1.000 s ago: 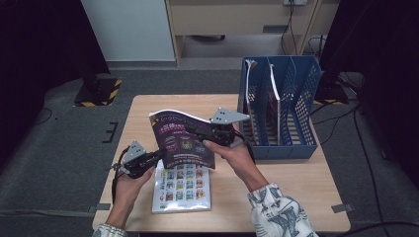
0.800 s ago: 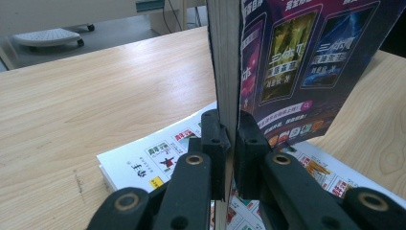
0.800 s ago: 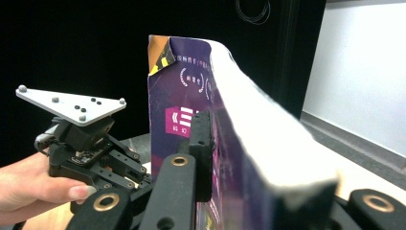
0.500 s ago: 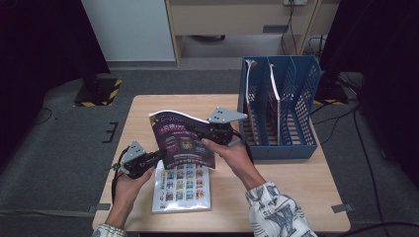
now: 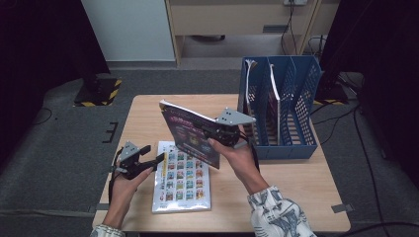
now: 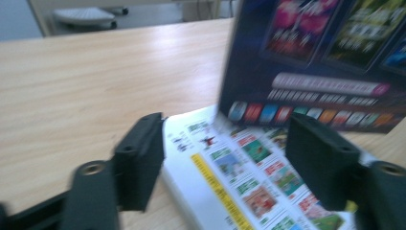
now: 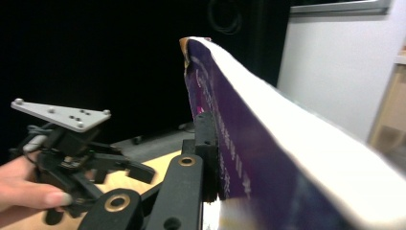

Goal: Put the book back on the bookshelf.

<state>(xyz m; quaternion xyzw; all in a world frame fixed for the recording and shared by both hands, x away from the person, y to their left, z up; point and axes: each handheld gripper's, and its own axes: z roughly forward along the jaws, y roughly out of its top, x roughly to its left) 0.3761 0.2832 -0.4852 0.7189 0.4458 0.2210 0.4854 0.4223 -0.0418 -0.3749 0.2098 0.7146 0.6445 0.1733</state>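
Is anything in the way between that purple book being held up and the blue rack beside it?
Nothing visible is. The purple book, gripped by the right gripper, hangs above the table just left of the blue rack, with open air between them. The rack already holds thin books in its left slots; the rightmost slot looks free.

Print on purple book and flat book too blurred to read.

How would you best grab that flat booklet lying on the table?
Grip the booklet by its left long edge, coming in low from the left. It lies flat, so only edges offer a bite, and the open left gripper already sits beside that edge.
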